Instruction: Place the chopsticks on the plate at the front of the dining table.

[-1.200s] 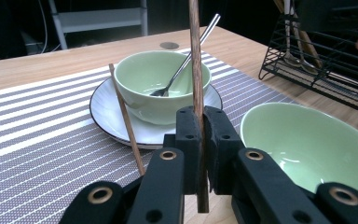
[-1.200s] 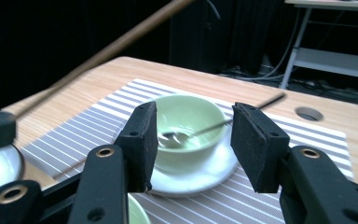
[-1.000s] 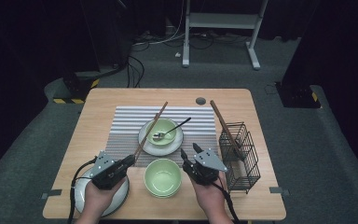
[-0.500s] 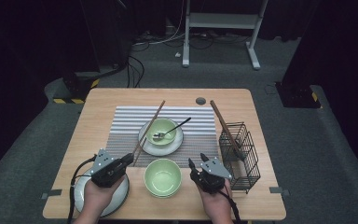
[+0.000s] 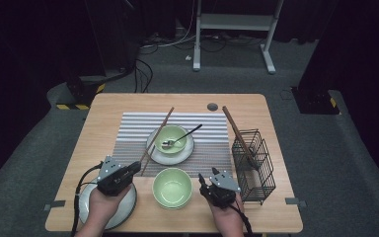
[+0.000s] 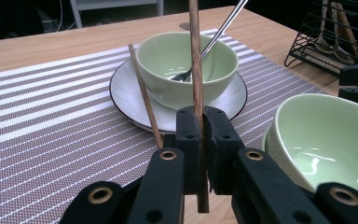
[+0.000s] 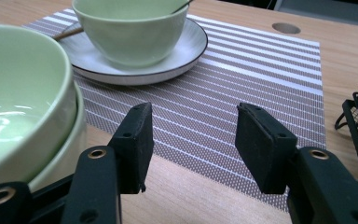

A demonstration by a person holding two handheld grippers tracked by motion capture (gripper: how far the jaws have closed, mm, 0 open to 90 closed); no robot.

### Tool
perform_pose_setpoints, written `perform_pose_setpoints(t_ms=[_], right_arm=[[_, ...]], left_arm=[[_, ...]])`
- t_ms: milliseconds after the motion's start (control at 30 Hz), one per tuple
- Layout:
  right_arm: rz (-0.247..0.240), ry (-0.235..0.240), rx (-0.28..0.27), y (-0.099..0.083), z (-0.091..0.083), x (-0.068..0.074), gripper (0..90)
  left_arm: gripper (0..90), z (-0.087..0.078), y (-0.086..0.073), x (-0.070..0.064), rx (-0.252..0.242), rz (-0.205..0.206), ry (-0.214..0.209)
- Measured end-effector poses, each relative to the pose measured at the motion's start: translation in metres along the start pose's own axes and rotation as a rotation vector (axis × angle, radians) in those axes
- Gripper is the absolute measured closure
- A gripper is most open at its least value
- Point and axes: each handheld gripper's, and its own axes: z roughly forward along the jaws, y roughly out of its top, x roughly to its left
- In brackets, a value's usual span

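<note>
We find the left gripper at the lower centre of its own view, its fingers clamped on one wooden chopstick that rises upright before the green bowl on its saucer. The right gripper holds nothing, its fingers wide apart above the striped placemat.

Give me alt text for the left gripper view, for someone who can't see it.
The black left gripper is shut on a brown wooden chopstick. Beyond it a pale green bowl with a metal spoon sits on a white plate, on a striped placemat; a second chopstick leans on the plate.
</note>
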Motion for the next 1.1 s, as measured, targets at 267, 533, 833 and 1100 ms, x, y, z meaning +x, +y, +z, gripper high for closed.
perform_pose_setpoints(t_ms=[267, 533, 833, 1100], right_arm=[[0.008, -0.003, 0.043, -0.008, 0.008, -0.005, 43.3], [0.019, 0.0, 0.088, -0.015, 0.014, -0.007, 43.0], [0.021, -0.001, 0.106, -0.017, 0.017, -0.009, 42.6], [0.029, 0.004, 0.114, -0.017, 0.018, -0.009, 42.5]], left_arm=[[84.7, 0.009, 0.001, 0.005, 0.035, 0.001, 0.009], [84.7, 0.02, 0.003, 0.012, 0.081, -0.001, 0.026], [84.7, 0.033, 0.005, 0.022, 0.131, -0.025, 0.047], [84.7, 0.047, 0.005, 0.03, 0.187, -0.046, 0.088]])
